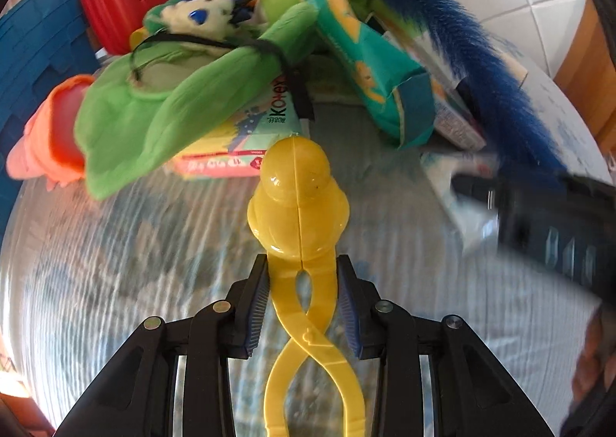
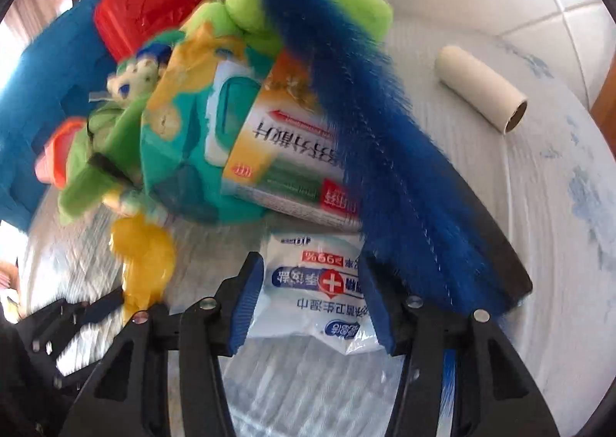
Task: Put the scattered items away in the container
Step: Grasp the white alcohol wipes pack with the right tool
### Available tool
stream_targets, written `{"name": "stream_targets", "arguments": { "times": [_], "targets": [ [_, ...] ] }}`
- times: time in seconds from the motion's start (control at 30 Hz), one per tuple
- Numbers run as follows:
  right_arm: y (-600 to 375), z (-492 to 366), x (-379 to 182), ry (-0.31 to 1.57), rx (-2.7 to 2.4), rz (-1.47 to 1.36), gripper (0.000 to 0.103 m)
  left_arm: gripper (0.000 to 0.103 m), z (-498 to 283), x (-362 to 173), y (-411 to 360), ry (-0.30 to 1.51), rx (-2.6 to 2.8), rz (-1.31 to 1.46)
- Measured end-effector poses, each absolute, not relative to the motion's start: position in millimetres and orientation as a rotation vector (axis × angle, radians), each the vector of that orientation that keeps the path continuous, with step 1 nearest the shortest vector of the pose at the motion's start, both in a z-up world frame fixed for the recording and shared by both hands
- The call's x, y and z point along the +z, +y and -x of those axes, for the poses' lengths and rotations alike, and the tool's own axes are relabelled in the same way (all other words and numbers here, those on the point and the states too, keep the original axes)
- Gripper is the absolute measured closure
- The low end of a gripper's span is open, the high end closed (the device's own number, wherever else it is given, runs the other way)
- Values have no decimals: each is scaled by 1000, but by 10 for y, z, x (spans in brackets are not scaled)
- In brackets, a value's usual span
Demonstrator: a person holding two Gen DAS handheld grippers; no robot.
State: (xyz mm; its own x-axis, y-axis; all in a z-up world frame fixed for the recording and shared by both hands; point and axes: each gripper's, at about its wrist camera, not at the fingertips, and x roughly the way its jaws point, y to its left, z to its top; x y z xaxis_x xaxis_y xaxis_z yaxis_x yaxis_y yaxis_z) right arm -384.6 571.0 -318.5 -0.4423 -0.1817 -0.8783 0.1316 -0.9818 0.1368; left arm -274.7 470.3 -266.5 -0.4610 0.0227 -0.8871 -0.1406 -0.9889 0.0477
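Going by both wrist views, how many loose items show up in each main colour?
Yellow: 1, tongs toy
Green: 1, plush toy
Blue: 1, fluffy duster
Teal: 1, soft pack
White: 2, wipes packet, paper roll
Total: 6

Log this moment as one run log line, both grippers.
left gripper: shut on yellow tongs | right gripper: open over wet wipes pack | blue basket: behind pile
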Motion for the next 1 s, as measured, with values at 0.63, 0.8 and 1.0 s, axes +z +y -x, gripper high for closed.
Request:
{"name": "stream_targets", "arguments": {
  "times": [0.63,0.8,1.0],
  "targets": [
    [6026,3441,-3724,-156,-2506,-1760,51,70,2442,-2683,4871,241,2370,1515],
    [5881,3748,-3742,-168,-2580,-1679,51,70,2404,-2676,4807,288,2359,1521],
    [5777,3483,-3643,-193,-2561,-1649,49,70,2727,-2706,4742,296,2479,1525]
  ]
}}
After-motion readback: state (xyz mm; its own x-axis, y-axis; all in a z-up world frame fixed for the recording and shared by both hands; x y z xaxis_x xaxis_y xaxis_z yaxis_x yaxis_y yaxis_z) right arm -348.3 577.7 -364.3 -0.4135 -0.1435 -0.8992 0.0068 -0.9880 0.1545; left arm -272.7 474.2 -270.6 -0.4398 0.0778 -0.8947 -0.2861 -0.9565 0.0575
